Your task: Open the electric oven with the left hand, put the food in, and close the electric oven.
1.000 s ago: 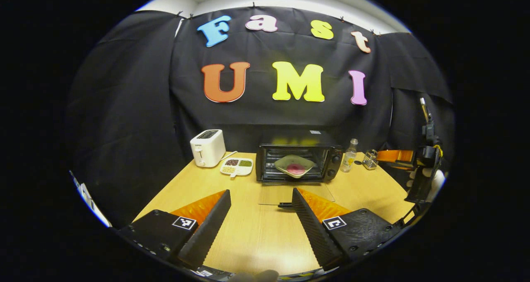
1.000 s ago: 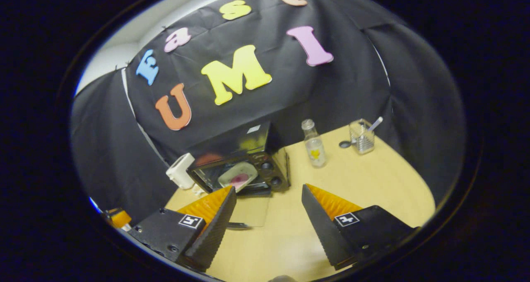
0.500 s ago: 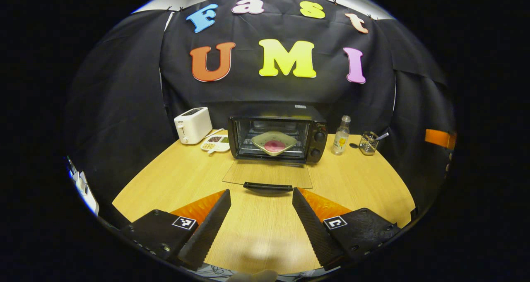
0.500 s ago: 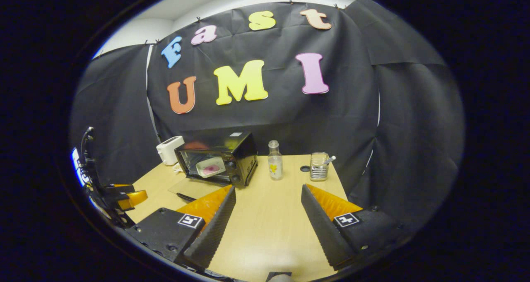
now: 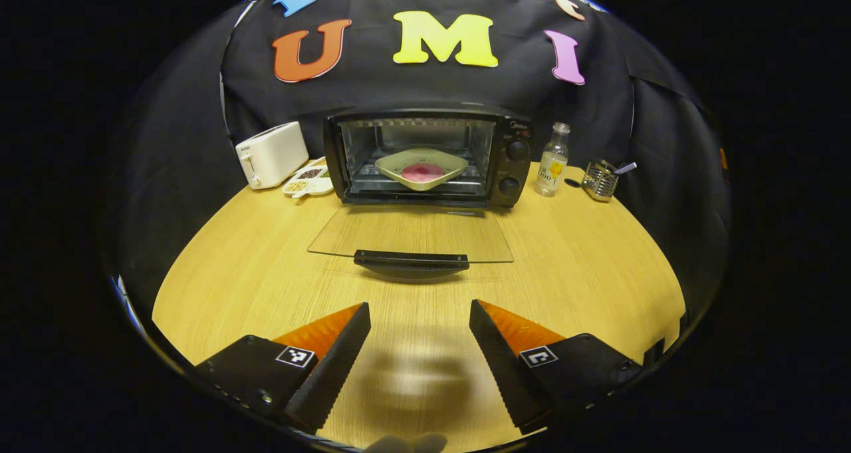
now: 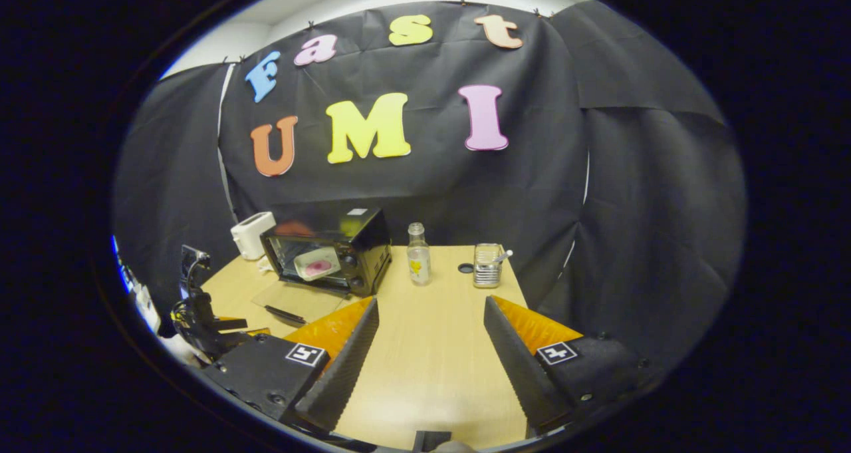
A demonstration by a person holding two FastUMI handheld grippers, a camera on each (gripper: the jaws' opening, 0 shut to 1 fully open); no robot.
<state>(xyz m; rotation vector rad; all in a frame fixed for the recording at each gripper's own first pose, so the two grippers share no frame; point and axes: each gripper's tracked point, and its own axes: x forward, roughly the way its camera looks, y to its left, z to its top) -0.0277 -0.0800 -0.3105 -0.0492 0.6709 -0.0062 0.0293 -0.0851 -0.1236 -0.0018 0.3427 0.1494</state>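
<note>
The black electric oven [image 5: 429, 153] stands at the back of the wooden table [image 5: 233, 267]. Its glass door [image 5: 412, 235] lies folded down flat, with the dark handle [image 5: 411, 262] at the front edge. Inside on the rack rests a pale green plate with pink food [image 5: 421, 169]. My left gripper [image 5: 419, 336] is open and empty, a short way in front of the handle. In the right gripper view, my right gripper [image 6: 432, 333] is open and empty over the table's right part, with the oven [image 6: 326, 248] far off to its left and the left gripper [image 6: 203, 313] at the lower left.
A white toaster [image 5: 271, 153] and a divided snack dish [image 5: 308, 181] sit left of the oven. To its right are a small clear bottle [image 5: 552, 160] and a metal holder with a utensil [image 5: 600, 178]. The black cloth wall closes in behind.
My left gripper has moved forward and lower toward the open oven door, so the handle is much nearer. My right gripper has drawn back to the right and levelled out.
</note>
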